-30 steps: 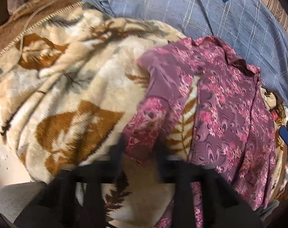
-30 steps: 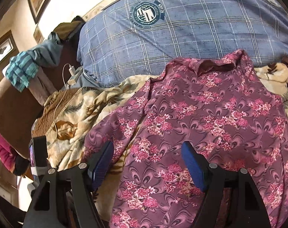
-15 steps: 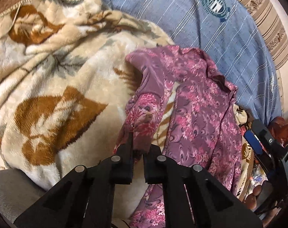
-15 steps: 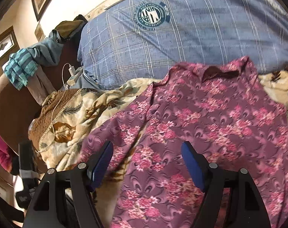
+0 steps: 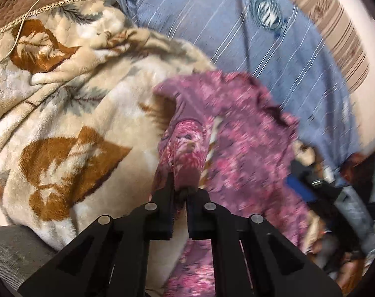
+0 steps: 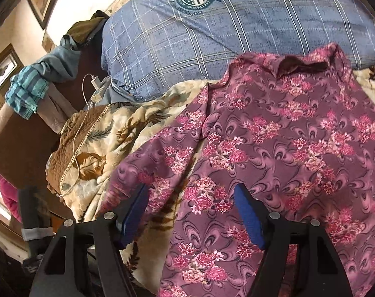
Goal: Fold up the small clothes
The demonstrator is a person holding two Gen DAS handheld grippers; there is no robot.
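A purple floral shirt [image 6: 274,143] lies spread on a beige leaf-patterned blanket [image 6: 128,133], its collar toward the blue pillow. In the left wrist view the shirt [image 5: 244,133] shows with its left sleeve [image 5: 187,151] drawn toward the camera. My left gripper [image 5: 180,193] is shut on the sleeve's end. My right gripper [image 6: 191,212] is open with blue pads [image 6: 249,220], hovering over the shirt's lower front and holding nothing.
A large blue plaid pillow [image 6: 212,29] lies behind the shirt. A white charger and cable [image 6: 95,84] rest on the blanket's brown edge. Clothes [image 6: 34,86] hang over a brown headboard at left. The blanket [image 5: 63,123] falls away at the near left.
My left gripper closed on the sleeve's end and now pulls it toward the camera, swinging left. My right gripper stayed open and shifted only slightly over the shirt.
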